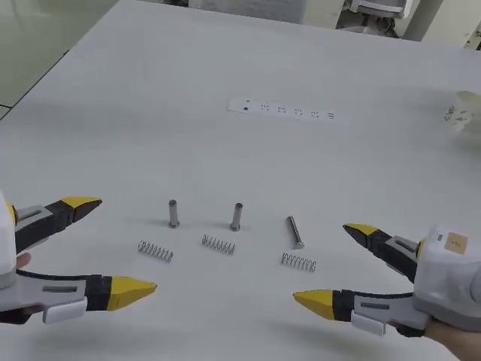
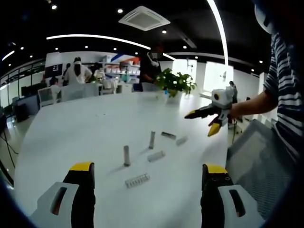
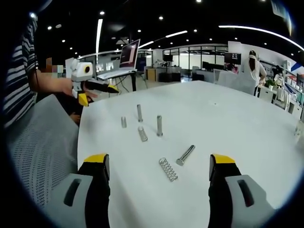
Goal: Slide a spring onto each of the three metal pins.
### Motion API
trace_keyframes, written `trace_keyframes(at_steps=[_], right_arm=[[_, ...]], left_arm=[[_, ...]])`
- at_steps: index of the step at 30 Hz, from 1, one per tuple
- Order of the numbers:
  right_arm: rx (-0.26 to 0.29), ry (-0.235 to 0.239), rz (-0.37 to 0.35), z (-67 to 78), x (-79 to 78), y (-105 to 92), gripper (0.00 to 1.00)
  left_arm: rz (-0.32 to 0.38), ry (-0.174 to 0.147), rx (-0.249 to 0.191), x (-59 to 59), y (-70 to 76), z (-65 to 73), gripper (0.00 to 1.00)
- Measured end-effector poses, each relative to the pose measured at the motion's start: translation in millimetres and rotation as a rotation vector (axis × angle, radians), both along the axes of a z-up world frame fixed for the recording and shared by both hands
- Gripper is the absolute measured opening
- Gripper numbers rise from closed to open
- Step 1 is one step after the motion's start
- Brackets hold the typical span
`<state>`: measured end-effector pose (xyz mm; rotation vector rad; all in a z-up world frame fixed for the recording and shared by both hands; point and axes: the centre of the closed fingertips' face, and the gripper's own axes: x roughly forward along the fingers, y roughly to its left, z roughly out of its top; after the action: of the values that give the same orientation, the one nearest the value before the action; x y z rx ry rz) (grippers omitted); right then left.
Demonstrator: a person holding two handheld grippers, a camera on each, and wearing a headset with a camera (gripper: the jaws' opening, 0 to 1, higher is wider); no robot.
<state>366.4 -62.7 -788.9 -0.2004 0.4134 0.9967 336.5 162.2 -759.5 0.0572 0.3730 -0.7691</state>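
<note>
Left hand-held gripper [image 1: 125,244] and right hand-held gripper [image 1: 320,263] gape wide, empty; power strip [image 1: 282,110] beyond 3 pins [image 1: 236,216].

Cropped at the edges, too fine to read
The left claw [image 1: 126,244] was cut off by the left edge and the right claw [image 1: 320,263] by the lower right corner. Marks on the strip [image 1: 282,110] were too small to read, and a pale lump [image 1: 460,111] at the right edge was blurred.

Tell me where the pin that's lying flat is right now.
In the head view the lying pin is at the right end of the pin row, just behind the rightmost spring, right of the middle upright pin.
</note>
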Motion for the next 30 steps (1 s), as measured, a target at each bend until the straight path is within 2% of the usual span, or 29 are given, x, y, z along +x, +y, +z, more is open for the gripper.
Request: trace_keyframes(at_steps=[11, 26, 30], right_arm=[[0.012, -0.003, -0.007, 14.1, 18.0, 3.4, 0.83], [0.011, 0.077, -0.039, 23.1, 47.3, 18.8, 0.72], [-0.011, 0.096, -0.055, 18.0, 58.5, 21.0, 0.68]], left_arm=[[0.004, 0.003, -0.004, -0.2, 0.4, -1.0, 0.90], [0.008, 0.006, -0.011, -0.1, 1.2, -1.5, 0.90], [0.009, 0.005, -0.013, 0.2, 1.5, -0.9, 0.90]])
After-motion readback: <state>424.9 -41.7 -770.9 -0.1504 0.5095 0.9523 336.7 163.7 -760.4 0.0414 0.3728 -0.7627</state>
